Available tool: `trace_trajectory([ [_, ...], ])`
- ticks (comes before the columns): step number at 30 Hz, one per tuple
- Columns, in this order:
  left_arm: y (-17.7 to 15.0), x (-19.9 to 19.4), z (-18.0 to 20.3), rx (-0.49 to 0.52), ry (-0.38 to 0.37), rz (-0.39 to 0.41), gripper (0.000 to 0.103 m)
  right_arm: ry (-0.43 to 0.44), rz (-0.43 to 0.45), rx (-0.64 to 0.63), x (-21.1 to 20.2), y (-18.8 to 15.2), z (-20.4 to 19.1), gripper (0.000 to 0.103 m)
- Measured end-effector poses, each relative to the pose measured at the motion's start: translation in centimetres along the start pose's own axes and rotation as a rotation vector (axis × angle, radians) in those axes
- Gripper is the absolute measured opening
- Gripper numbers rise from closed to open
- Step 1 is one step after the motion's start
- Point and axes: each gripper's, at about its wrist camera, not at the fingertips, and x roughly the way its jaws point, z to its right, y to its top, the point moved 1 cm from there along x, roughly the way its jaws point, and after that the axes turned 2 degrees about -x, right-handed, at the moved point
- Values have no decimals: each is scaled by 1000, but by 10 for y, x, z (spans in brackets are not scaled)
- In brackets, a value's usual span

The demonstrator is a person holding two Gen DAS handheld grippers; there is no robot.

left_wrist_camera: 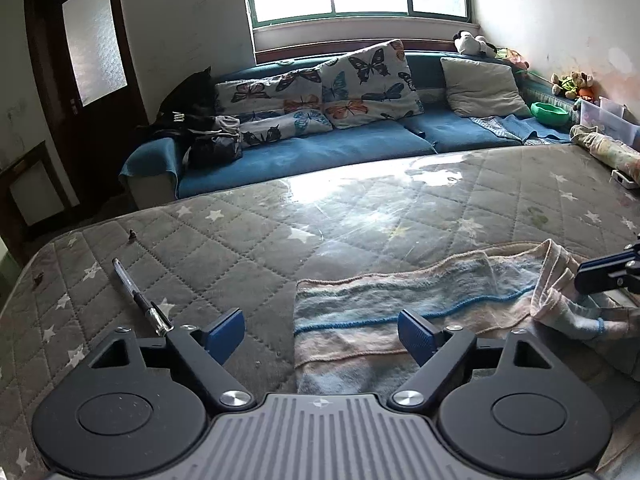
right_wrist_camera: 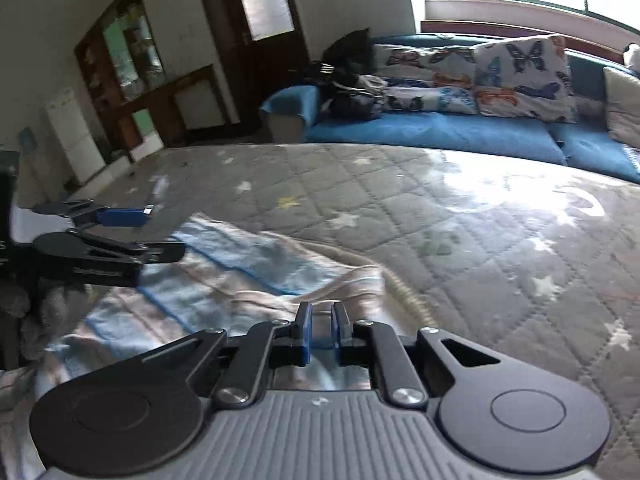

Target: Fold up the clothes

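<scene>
A striped cloth (left_wrist_camera: 400,304) in pale blue, pink and white lies on the quilted star-patterned table cover (left_wrist_camera: 240,240). My left gripper (left_wrist_camera: 320,336) stands open low over the cloth's left edge; one pad is above the cloth and the other above the bare cover. My right gripper (right_wrist_camera: 322,328) is shut on the cloth (right_wrist_camera: 240,264) at its right end, where a fold is pinched between the blue pads. The right gripper (left_wrist_camera: 600,276) also shows at the right edge of the left wrist view, with the cloth's edge raised beside it. The left gripper (right_wrist_camera: 144,234) appears at the left of the right wrist view.
A pen (left_wrist_camera: 140,300) lies on the cover left of my left gripper. A rolled patterned cloth (left_wrist_camera: 608,148) and a small white object (left_wrist_camera: 624,180) sit at the table's far right. Behind the table runs a blue sofa (left_wrist_camera: 320,148) with butterfly cushions and a green bowl (left_wrist_camera: 550,114).
</scene>
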Motion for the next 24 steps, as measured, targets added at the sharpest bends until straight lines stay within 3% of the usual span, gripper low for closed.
trace_trajectory([
  [6, 1, 7, 0, 3, -2, -8, 86, -14, -33, -24, 13, -7, -1, 10],
  [7, 1, 8, 0, 5, -1, -9, 86, -19, -32, -33, 12, -7, -3, 6],
  [12, 7, 18, 0, 6, 21, -13, 86, -70, 11, -75, -2, -6, -9, 2],
  [18, 9, 32, -1, -2, 33, -34, 85, -194, 81, -76, -35, -2, 13, 2],
  [21, 9, 33, 1, -6, 13, -28, 76, -270, 91, -35, -50, -2, 38, 2],
  [23, 10, 32, 3, 1, -12, -24, 63, -323, 89, -4, -55, -6, 56, 2],
  [24, 10, 31, 4, 7, -26, -21, 50, -349, 88, 11, -58, -7, 66, 2],
])
